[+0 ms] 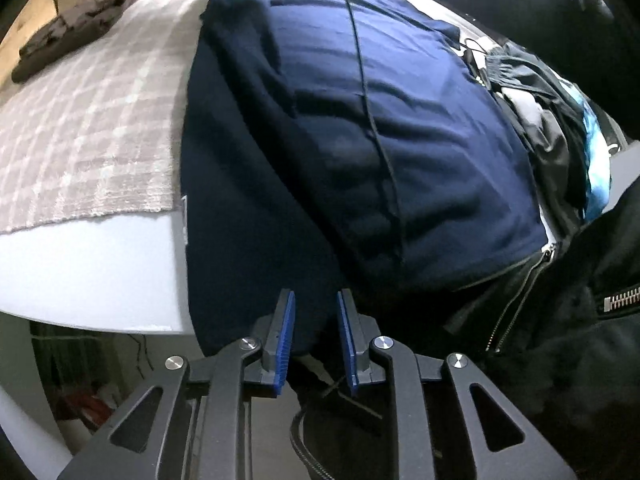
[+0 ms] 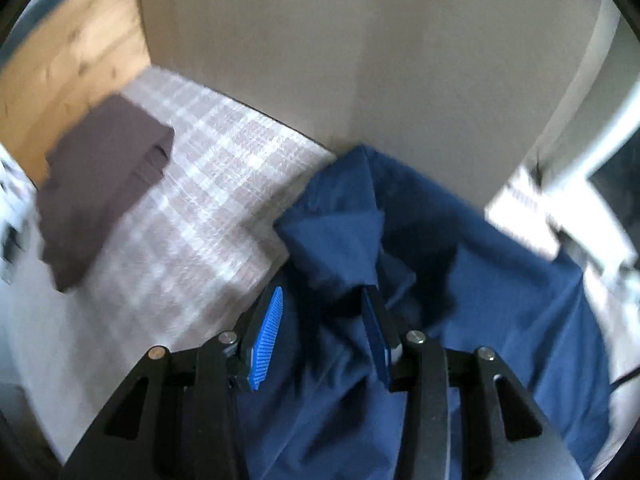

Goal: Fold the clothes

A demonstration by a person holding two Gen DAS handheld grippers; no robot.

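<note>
A navy blue garment lies spread on the white table, its near edge hanging over the rim. My left gripper is open, its blue pads either side of that near edge. In the right wrist view the same garment is bunched and rumpled. My right gripper is open above it, with a raised fold of the cloth touching the right finger. The right wrist view is blurred by motion.
A checked grey-white cloth covers the table's far left, also visible in the right wrist view. A folded brown garment rests on it. A pile of dark clothes and a black zip jacket lie at right. A wall stands behind.
</note>
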